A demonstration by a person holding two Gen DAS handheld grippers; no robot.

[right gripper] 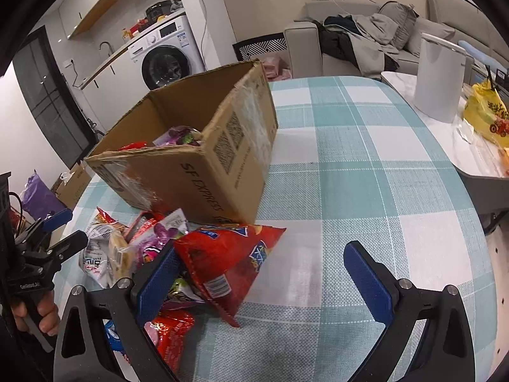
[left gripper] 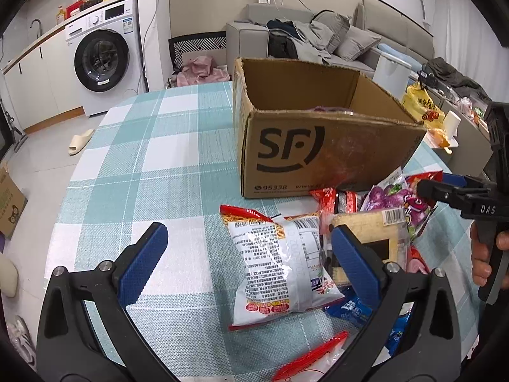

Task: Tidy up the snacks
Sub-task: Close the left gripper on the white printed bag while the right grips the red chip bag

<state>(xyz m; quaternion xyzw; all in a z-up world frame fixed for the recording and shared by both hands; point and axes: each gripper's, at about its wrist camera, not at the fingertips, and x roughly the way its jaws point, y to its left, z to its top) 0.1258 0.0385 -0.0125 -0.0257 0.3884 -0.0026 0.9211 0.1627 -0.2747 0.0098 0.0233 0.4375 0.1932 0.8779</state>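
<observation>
Red crisp bag (right gripper: 232,261) is being flanked by the spread right tool (right gripper: 264,273), its long axis running toward eleven o'clock, where the cardboard box (right gripper: 203,146) is waiting; the left tool (left gripper: 251,254) is also being held released.

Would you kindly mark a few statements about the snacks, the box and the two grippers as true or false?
1. The cardboard box already holds some snack packets. True.
2. The left gripper is clamped on the white noodle packet. False: its jaws are wide open around it.
3. The red chip bag lies on the tablecloth outside the box. True.
4. The right gripper holds a packet. False: it is open and empty.
</observation>
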